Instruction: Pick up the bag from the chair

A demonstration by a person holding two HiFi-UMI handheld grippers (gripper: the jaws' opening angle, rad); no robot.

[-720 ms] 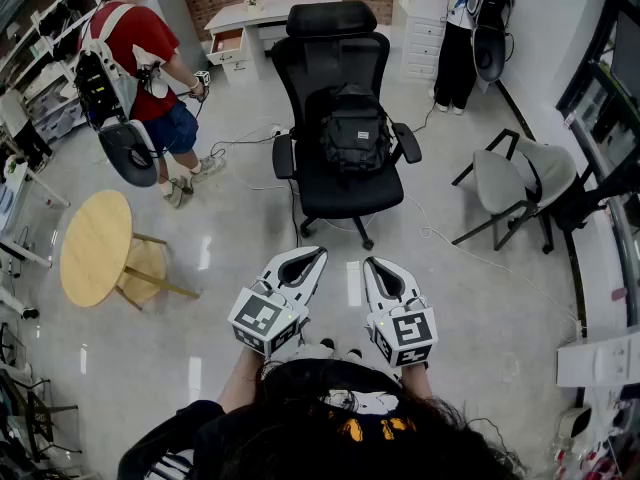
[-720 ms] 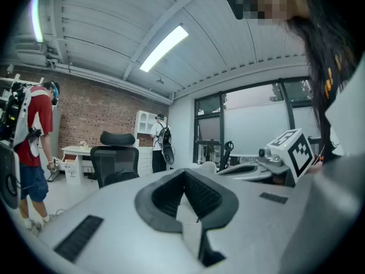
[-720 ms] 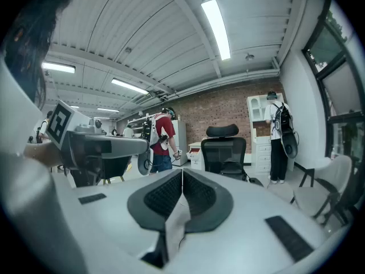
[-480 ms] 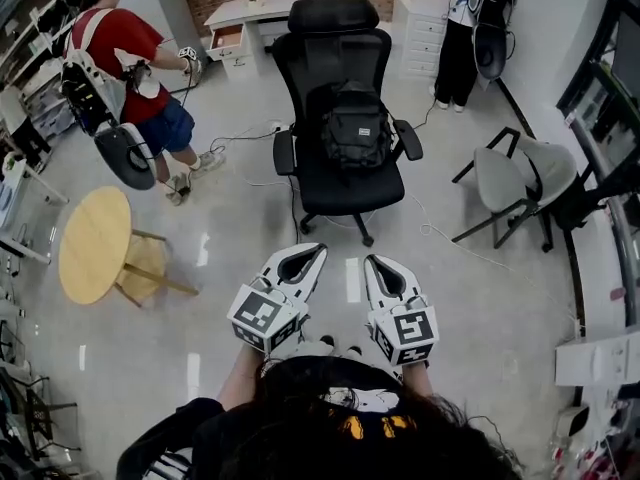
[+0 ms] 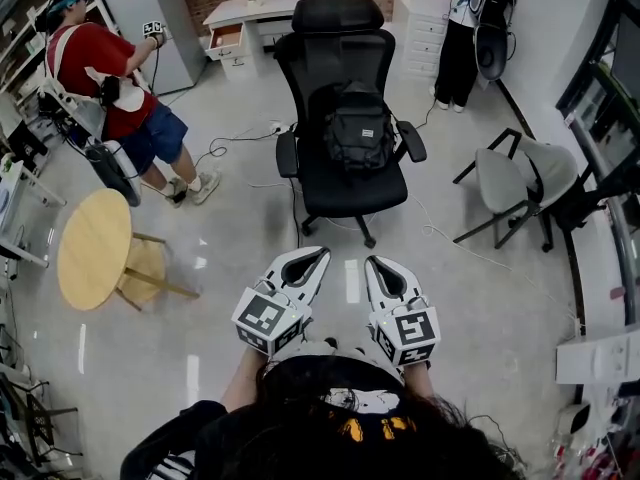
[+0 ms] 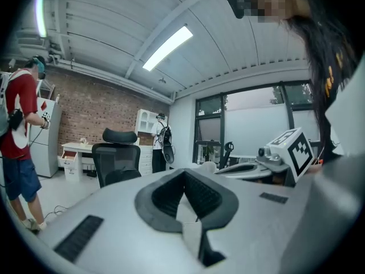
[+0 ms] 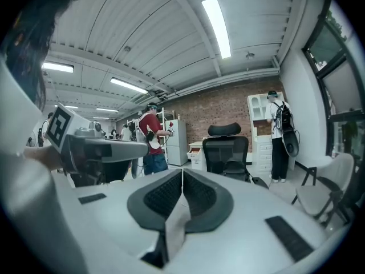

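The black bag (image 5: 358, 133) stands upright on the seat of a black office chair (image 5: 338, 60) in the middle of the floor, well ahead of me. Both grippers are held low and close to my body, side by side, pointing toward the chair and far short of it. My left gripper (image 5: 312, 257) is shut with nothing in it, its tips meeting in the left gripper view (image 6: 183, 173). My right gripper (image 5: 376, 266) is shut and empty too (image 7: 182, 172). The chair (image 6: 117, 157) appears small beyond the left jaws, and the same chair (image 7: 227, 149) beyond the right jaws.
A round wooden table (image 5: 92, 248) stands at the left, and a grey chair (image 5: 512, 180) at the right. A person in a red shirt (image 5: 105, 73) stands back left by a fridge. Another person (image 5: 462, 28) is at the back right. Cables (image 5: 240, 146) lie on the floor left of the office chair.
The person in the red shirt has stepped further left and back, raising a hand toward the fridge. My two grippers have hardly moved.
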